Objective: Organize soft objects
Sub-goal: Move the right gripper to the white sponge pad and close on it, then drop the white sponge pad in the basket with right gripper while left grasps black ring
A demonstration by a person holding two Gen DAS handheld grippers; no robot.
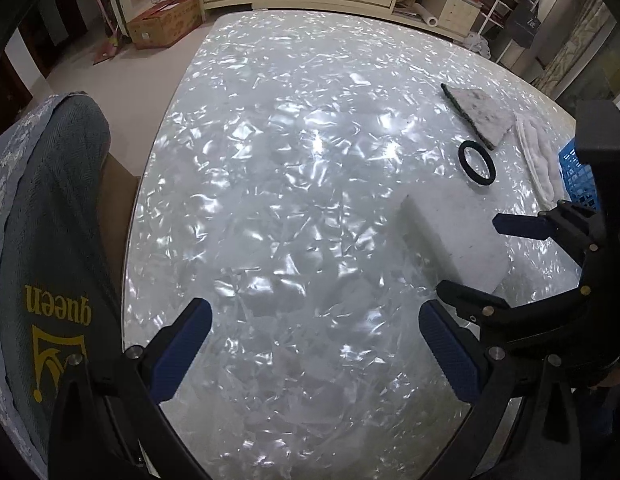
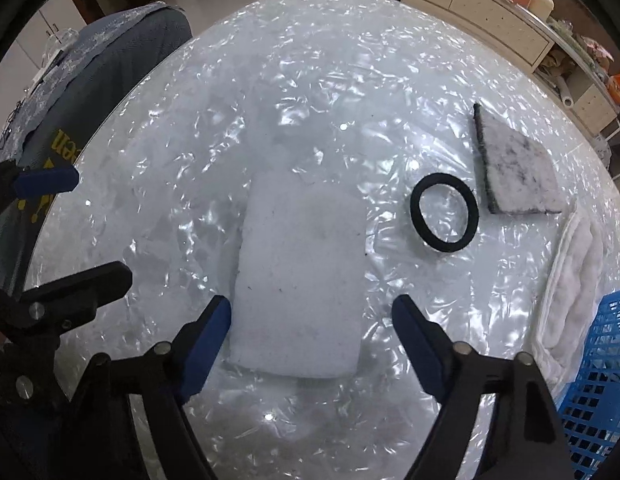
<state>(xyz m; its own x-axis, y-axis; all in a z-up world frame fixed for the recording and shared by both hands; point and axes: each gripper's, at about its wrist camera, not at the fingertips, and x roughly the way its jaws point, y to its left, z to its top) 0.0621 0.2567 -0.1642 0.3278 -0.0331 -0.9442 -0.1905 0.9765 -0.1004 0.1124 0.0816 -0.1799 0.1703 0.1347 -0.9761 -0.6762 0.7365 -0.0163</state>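
Right gripper is spread wide, nothing pinched, hanging just above the near end of the white foam block, which sits roughly between the two blue pads without touching either. That block lies flat on the shiny pearl-patterned table, long axis running straight away from the right wrist camera. Left gripper is spread too, over bare tabletop, with the foam off to its right. Past the block, to the right: a folded white towel against a blue plastic basket, a grey-and-white scouring pad, then a black fabric ring lying flat between block and pad. Nothing sits between the right gripper and the block.
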